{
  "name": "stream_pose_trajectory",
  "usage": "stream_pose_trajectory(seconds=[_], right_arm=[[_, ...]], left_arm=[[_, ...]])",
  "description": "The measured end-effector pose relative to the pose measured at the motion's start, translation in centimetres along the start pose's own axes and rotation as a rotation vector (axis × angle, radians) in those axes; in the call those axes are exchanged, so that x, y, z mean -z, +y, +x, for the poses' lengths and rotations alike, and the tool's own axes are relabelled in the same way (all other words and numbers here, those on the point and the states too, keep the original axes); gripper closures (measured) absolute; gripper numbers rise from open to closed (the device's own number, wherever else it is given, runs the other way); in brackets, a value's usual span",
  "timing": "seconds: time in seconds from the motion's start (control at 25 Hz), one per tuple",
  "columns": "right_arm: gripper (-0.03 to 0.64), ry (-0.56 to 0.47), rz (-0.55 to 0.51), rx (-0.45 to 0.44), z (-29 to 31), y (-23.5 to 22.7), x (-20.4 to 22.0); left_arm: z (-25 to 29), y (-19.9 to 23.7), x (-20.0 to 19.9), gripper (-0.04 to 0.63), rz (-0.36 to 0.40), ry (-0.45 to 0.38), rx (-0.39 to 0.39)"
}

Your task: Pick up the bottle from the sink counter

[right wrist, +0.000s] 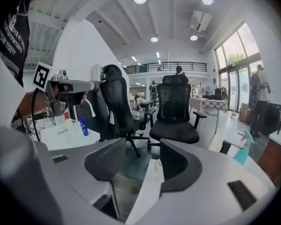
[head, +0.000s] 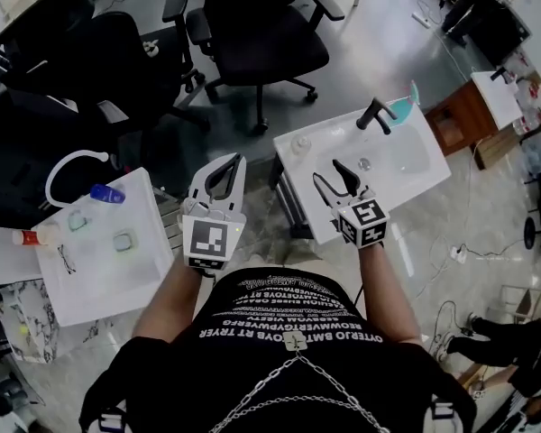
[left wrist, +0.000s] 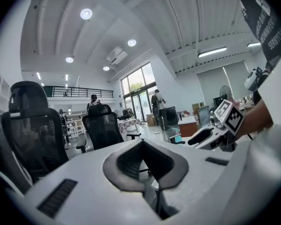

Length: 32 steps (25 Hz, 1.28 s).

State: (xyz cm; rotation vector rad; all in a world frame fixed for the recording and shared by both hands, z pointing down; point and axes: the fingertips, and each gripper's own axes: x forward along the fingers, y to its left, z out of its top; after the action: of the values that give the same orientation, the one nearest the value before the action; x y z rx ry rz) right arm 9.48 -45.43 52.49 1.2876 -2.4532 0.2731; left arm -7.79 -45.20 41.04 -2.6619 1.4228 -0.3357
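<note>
Pale and small, the bottle [head: 299, 144] stands upright at the far left corner of the white sink surface [head: 301, 168], left of the basin and well apart from the black tap [head: 376, 114] on the far edge. The right gripper [head: 325, 170] hangs over the surface's left edge. Its fingers are fairly wide and empty, and the bottle shows beyond the gap, untouched. The left gripper [head: 235, 159], off the left edge, has its fingers closed tip to tip on nothing.

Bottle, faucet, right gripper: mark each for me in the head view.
bottle [head: 299, 144], head view, its pale top, seen from above.
faucet [head: 376, 114], head view, middle of its black body.
right gripper [head: 325, 170], head view, midway between its open fingertips.
</note>
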Motion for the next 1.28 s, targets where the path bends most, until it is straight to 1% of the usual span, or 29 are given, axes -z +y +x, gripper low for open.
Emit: stream_pose_trajectory(seconds=[0.12, 0.28, 0.52, 0.64, 0.72, 0.88, 0.96, 1.04, 1.2, 1.28], right_arm=[[0.396, 0.055, 0.007, -0.052, 3.2, -1.4, 2.8], [0.384, 0.123, 0.004, -0.109, 7.2, -3.7, 5.8], [0.36, 0.22, -0.005, -0.184, 12.6, -6.0, 10.3], [0.338, 0.237, -0.015, -0.209, 15.0, -7.4, 11.7], [0.318, 0.256, -0.028, -0.242, 16.3, -7.6, 12.9], [0.297, 0.277, -0.052, -0.288, 19.2, -8.4, 14.9], [0.286, 0.278, -0.064, -0.307, 20.4, -8.6, 15.6], [0.278, 0.281, -0.075, -0.33, 21.4, -8.4, 16.3], [0.276, 0.308, -0.109, -0.337, 23.1, -8.3, 18.1], [0.277, 0.301, -0.112, -0.331, 23.7, -8.2, 18.6]], left_arm=[[1.3, 1.0, 0.1, 0.591, -0.01, 0.024, -0.035], [3.7, 2.0, 0.4, 0.59, -0.004, 0.051, -0.068], [7.2, 3.1, 2.4, 0.59, -0.027, 0.111, -0.118], [8.9, 2.9, 3.5, 0.59, -0.046, 0.14, -0.129], [9.4, 2.7, 4.4, 0.591, -0.06, 0.174, -0.143], [10.2, 2.4, 5.8, 0.591, -0.047, 0.206, -0.154], [10.3, 2.2, 6.7, 0.591, -0.064, 0.242, -0.166], [10.1, 2.2, 7.3, 0.59, -0.064, 0.265, -0.182], [9.3, 2.5, 8.2, 0.59, -0.063, 0.294, -0.217], [8.6, 2.7, 8.3, 0.591, -0.06, 0.307, -0.238]])
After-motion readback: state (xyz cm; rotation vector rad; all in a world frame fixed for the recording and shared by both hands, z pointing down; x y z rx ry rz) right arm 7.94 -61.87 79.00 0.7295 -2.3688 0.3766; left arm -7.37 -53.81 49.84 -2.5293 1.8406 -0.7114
